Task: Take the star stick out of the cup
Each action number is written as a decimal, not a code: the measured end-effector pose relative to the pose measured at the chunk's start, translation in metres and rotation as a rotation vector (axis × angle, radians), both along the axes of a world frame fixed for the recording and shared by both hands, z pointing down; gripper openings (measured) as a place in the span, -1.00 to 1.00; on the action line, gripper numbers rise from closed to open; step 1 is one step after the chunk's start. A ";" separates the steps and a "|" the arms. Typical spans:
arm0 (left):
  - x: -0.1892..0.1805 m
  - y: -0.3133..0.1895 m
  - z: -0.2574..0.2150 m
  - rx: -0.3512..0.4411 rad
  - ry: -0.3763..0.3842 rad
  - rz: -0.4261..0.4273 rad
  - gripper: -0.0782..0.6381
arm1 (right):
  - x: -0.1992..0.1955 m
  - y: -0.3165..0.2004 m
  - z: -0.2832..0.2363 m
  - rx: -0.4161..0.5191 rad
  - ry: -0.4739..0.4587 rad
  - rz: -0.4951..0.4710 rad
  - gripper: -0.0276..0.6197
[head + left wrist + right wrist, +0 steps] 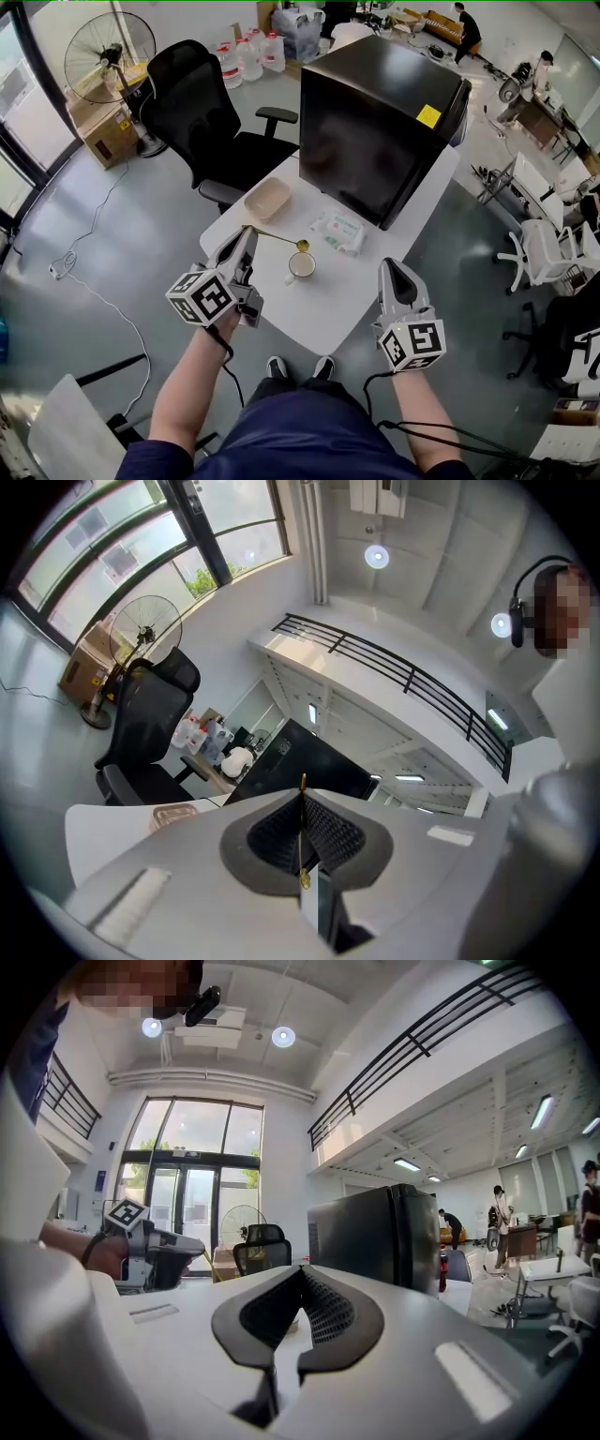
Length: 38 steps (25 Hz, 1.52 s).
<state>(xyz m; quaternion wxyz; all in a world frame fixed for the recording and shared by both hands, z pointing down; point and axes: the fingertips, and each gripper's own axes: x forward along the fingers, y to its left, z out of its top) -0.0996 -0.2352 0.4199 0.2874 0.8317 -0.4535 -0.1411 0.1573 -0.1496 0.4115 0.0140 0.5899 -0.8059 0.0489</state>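
Bright daylight, sharp focus; fisheye warping (dark vignetted corners).

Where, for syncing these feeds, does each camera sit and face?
Head view: on the person's head, steeply down at table, cup, forearms, left tongs, right tongs.
Left gripper view: on left tongs, tilted up past black cabinet toward ceiling; jaws shut on star stick.
Right gripper view: on right tongs, level across the table; jaws shut, empty.
Shared: all show the black cabinet.

A white table (361, 295) carried a big black cabinet (375, 122), with a pack of wipes (337, 232) just beside it and a beige tray (267, 199) near. A black office chair (202, 112) stood behind the table, and a fan (110, 56) farther away.
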 end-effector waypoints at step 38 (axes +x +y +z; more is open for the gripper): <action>-0.031 0.012 -0.033 0.055 0.088 -0.051 -0.76 | -0.021 -0.024 -0.016 0.035 0.027 -0.081 -0.90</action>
